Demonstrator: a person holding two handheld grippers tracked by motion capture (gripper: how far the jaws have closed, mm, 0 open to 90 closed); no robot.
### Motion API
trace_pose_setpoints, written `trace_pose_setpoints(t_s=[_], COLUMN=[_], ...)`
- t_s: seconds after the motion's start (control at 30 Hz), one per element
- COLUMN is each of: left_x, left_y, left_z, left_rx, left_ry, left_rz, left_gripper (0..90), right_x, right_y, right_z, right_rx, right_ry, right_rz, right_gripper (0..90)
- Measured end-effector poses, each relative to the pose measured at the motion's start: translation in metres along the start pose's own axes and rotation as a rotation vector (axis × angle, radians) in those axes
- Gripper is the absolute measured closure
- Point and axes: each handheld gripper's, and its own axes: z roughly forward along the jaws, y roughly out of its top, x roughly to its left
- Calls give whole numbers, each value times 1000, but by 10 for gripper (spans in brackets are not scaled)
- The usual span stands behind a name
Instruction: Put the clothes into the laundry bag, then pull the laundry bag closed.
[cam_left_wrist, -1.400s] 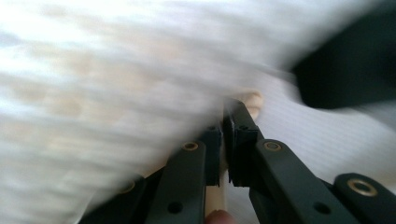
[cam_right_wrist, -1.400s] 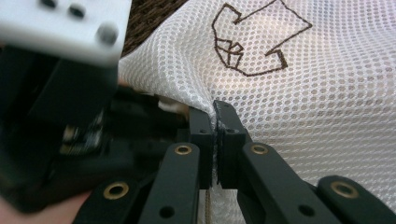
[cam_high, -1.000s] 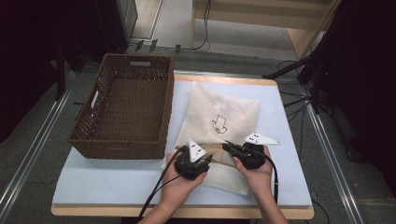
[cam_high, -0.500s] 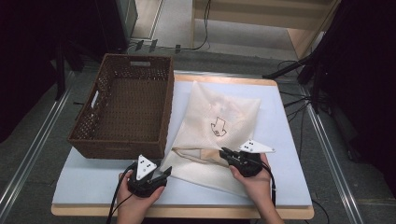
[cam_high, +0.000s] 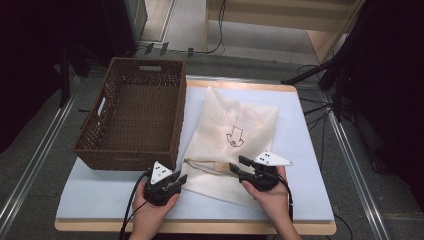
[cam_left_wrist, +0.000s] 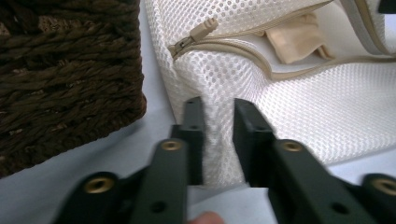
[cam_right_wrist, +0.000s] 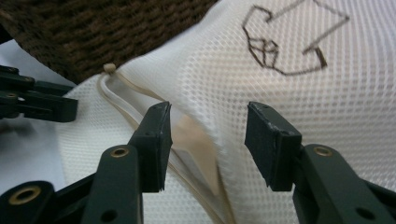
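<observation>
The white mesh laundry bag (cam_high: 235, 137) lies flat on the table (cam_high: 310, 150) just right of the wicker basket (cam_high: 135, 117), its long axis running from the near edge away and slightly rightward, the unzipped mouth nearest the person; beige cloth (cam_left_wrist: 299, 42) shows inside (the basket holds nothing). The left claw (cam_high: 176, 181) has just been closing — its jaws pinch the bag's near-left corner. The right claw (cam_high: 239, 166), just opened, straddles the mouth's upper edge without pressing — both hands low, pointing toward the bag.

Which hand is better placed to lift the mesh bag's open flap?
Probably right. The right gripper, jaws just opened, straddles the mesh bag's open flap edge. The left gripper, just closing, pinches its corner by the wicker basket.
</observation>
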Motion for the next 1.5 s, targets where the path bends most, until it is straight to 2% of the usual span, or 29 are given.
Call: trace_pose_setpoints(t_s=[0.07, 0.2, 0.27, 0.33, 0.47, 0.57, 0.67, 0.8, 0.87, 0.9, 1.0, 1.07, 1.13, 1.2, 1.3, 1.4, 1.5], left_x=[-1, -8, -15, -23, -32, -36, -40, -43, -43, -43, -45, -46, -46, -46, -48, -48, -49], left_y=[1, 0, -2, -4, -7, -11, -14, -16, -17, -17, -18, -18, -17, -17, -18, -18, -19], left_z=[-2, -8, -10, -12, -16, -17, -18, -19, -19, -19, -19, -18, -17, -17, -17, -17, -17], left_rx=[-8, -21, -28, -35, -40, -34, -37, -39, -45, -42, -43, -43, -41, -43, -43, -41, -38], left_ry=[-12, -37, -58, -70, -96, -122, -134, -126, -123, -120, -117, -119, -122, -130, -121, -109, -105], left_rz=[-1, 10, 25, 45, 67, 85, 85, 95, 90, 92, 90, 95, 97, 89, 100, 118, 122], left_gripper=[853, 872, 873, 873, 874, 875, 872, 865, 861, 859, 854, 853, 853, 853, 852, 852, 851], right_x=[7, 20, 30, 40, 55, 59, 61, 64, 67, 68, 72, 73, 72, 71, 70, 67, 61], right_y=[4, 6, 1, -7, -16, -16, -12, -6, -3, -1, 3, 6, 10, 14, 18, 18, 17], right_z=[-4, -12, -11, -7, 6, 8, 7, 7, 8, 8, 12, 14, 17, 21, 28, 33, 36], right_rx=[12, -48, -55, -32, 11, -5, -26, -30, -12, -10, 28, 34, 24, 25, 37, 38, 50], right_ry=[-26, -51, -33, 2, 34, 39, 56, 87, 77, 87, 130, 115, 126, 179, 210, 161, 142], right_rz=[-17, -24, -16, -17, -59, -63, -47, -33, -49, -48, -17, -9, 19, 64, 138, 180, 214], right_gripper=[497, 507, 521, 534, 557, 559, 585, 643, 664, 665, 682, 685, 716, 724, 731, 680, 674])
